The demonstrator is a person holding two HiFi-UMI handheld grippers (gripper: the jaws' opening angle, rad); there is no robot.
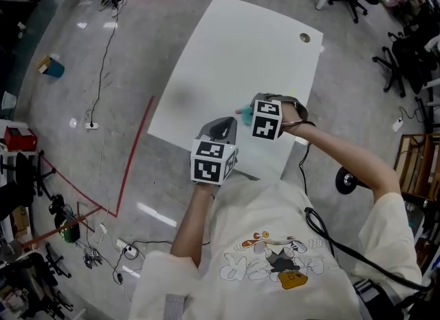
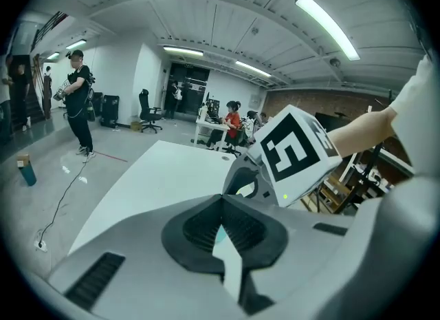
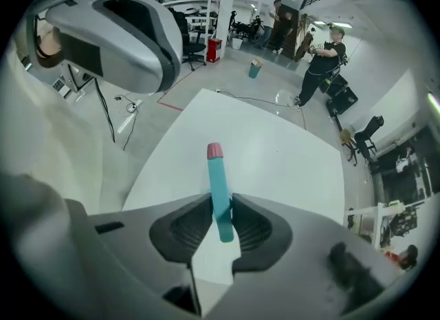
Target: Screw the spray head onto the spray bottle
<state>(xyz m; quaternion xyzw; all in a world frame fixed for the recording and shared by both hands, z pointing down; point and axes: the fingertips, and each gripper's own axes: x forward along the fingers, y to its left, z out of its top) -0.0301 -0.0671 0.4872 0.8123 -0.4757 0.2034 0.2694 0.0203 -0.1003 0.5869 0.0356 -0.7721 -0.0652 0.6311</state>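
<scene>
Right gripper (image 3: 220,201): the jaws pinch 1 slim teal spray bottle (image 3: 217,181). Its pink end (image 3: 214,151) projects beyond the fingertips toward the white desk (image 3: 275,153).

Left gripper (image 2: 221,205): the jaws are pressed together, pad against pad.

The 2 grippers sit near each other over the desk's near edge, in front of the person. The right gripper's marker cube (image 2: 295,150) stands just beyond the left jaws.

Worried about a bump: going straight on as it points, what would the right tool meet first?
Likely the white table: the teal tube held in the right tool points its pink tip at it; depth unclear.
</scene>
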